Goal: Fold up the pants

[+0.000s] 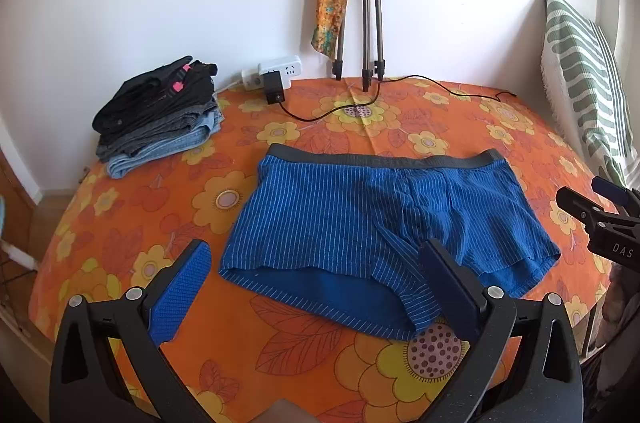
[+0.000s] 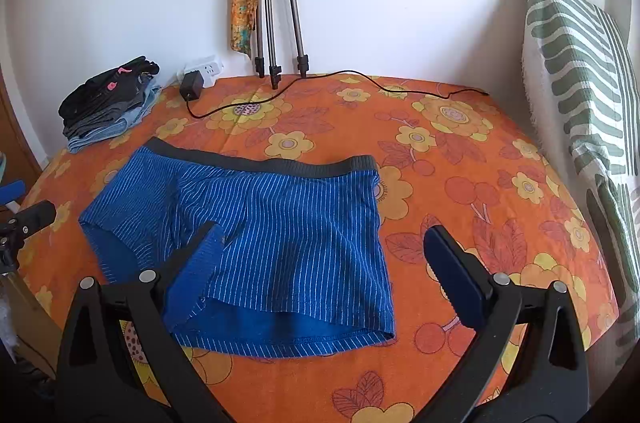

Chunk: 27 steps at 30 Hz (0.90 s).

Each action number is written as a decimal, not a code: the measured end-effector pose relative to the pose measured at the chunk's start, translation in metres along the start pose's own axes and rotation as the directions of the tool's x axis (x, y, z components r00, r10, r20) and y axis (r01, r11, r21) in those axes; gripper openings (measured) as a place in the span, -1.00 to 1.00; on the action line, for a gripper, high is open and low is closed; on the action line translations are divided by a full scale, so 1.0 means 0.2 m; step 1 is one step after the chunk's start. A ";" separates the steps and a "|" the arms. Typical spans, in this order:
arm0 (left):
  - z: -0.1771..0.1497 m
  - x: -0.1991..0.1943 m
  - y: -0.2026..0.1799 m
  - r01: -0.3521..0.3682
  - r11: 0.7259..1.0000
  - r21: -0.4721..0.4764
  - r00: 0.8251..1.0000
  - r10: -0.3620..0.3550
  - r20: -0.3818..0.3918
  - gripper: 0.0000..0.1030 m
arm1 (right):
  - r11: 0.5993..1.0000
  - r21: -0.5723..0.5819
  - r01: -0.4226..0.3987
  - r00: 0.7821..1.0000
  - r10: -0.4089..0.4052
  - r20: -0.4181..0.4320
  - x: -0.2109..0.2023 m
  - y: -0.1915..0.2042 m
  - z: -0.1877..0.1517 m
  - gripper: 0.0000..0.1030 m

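Blue striped shorts (image 1: 360,223) with a grey waistband lie flat and unfolded on the orange flowered table, waistband toward the wall; they also show in the right wrist view (image 2: 260,243). My left gripper (image 1: 316,287) is open and empty, held above the shorts' near left leg hem. My right gripper (image 2: 324,275) is open and empty above the near right leg hem. The right gripper's tip shows at the right edge of the left wrist view (image 1: 600,219). The left gripper's tip shows at the left edge of the right wrist view (image 2: 24,223).
A pile of folded dark and denim clothes (image 1: 160,119) sits at the back left. A power strip with a black adapter (image 1: 274,79) and its cable (image 1: 360,107) lie by the wall. Tripod legs (image 1: 364,35) stand at the back. A green striped cushion (image 2: 580,95) leans at the right.
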State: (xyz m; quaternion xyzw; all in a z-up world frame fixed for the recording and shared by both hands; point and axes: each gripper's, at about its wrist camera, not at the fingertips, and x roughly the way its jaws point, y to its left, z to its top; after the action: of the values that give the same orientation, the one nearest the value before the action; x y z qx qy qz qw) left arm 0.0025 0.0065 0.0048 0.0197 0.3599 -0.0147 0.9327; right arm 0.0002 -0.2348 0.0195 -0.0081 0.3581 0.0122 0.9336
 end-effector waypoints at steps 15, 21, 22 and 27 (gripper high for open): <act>-0.01 -0.02 -0.02 -0.017 1.000 0.020 1.000 0.016 0.025 0.99 | 1.000 0.002 -0.001 1.000 0.001 -0.002 0.00 0.00 0.00 0.99; -0.01 -0.02 -0.02 -0.018 1.000 0.019 1.000 0.017 0.026 0.99 | 1.000 0.004 -0.002 1.000 0.002 -0.003 0.01 0.00 0.00 0.99; -0.01 -0.02 -0.02 -0.018 1.000 0.019 0.999 0.017 0.028 0.99 | 1.000 0.004 -0.002 1.000 0.002 -0.003 0.01 0.00 0.00 0.99; 0.00 -0.02 -0.02 -0.018 1.000 0.020 0.999 0.017 0.030 0.99 | 1.000 0.005 -0.004 1.000 0.004 -0.005 0.00 0.00 0.00 0.99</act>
State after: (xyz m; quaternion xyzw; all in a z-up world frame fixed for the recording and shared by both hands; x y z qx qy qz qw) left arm -0.0013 0.0016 0.0070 0.0321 0.3456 -0.0105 0.9378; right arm 0.0006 -0.2356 0.0188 -0.0051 0.3605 0.0129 0.9326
